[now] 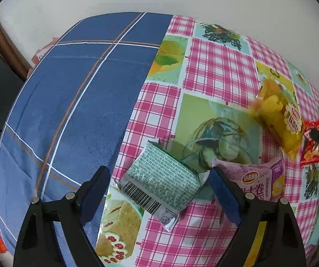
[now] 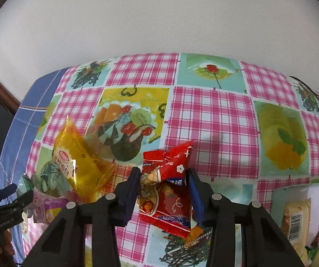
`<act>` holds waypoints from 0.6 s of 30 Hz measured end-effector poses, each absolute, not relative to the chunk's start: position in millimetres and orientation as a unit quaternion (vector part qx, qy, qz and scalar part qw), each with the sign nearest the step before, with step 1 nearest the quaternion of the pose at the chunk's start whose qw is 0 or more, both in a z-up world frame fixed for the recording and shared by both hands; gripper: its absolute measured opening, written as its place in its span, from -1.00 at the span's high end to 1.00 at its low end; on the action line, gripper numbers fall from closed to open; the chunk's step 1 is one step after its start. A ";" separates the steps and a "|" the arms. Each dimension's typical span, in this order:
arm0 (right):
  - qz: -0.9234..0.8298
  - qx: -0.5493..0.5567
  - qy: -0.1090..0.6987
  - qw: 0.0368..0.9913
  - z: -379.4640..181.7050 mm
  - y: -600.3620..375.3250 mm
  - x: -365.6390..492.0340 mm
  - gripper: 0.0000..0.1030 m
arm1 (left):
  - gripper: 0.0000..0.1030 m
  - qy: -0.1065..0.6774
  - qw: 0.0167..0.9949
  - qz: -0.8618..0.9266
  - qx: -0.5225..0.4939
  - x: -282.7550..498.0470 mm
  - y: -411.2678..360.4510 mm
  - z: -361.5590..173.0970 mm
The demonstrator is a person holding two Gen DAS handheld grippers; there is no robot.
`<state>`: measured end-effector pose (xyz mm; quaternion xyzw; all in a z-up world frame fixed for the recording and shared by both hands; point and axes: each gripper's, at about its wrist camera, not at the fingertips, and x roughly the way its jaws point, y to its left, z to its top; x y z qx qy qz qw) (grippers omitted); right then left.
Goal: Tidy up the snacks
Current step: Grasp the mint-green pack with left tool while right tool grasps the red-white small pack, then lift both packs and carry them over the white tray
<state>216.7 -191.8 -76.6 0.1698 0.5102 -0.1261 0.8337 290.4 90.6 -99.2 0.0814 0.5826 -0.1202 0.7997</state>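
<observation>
My right claw (image 2: 162, 178) is clamped on the red packet (image 2: 168, 189): both blue pads press its sides, and the wrapper crumples and pinches in between them. Its top corner sticks out past my fingertips, its lower end hangs back toward the camera, over the checked cloth (image 2: 210, 115). Just left of it lies the yellow packet (image 2: 79, 166), close by but clear of my left finger. Further left, low in the right view, a corner of the pink packet (image 2: 48, 207) shows beside my other gripper's black body. At the far right edge a pale packet (image 2: 295, 220) with a barcode lies on something white.

My left claw (image 1: 157, 187) stands wide apart, and the green packet (image 1: 159, 180) lies flat between its fingers, barcode end toward me, skewed across the gap. The right pad is at or almost at the packet's corner; the left pad stands clear of it. The pink packet (image 1: 257, 178) lies just outside my right finger, partly hidden behind it. Beyond, toward the right, sit the yellow packet (image 1: 279, 115) and the red packet (image 1: 314, 144). To the left of the checked cloth (image 1: 217, 71) is a blue cloth (image 1: 77, 93).
</observation>
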 end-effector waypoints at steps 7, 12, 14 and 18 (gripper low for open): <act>-0.119 0.170 0.523 0.827 -75.5 -185.6 203.7 0.17 | -0.35 0.587 0.800 -0.111 0.059 293.1 91.3 -99.4; -0.115 0.179 0.529 0.821 -76.3 -181.3 185.5 0.19 | -0.26 0.591 0.799 -0.101 0.047 288.8 96.7 -95.7; -0.113 0.185 0.531 0.819 -76.2 -180.2 176.7 0.20 | -0.25 0.593 0.798 -0.094 0.042 282.8 97.6 -94.6; -0.108 0.197 0.529 0.818 -73.6 -177.8 157.5 0.24 | -0.25 0.594 0.800 -0.082 0.024 267.6 102.3 -90.4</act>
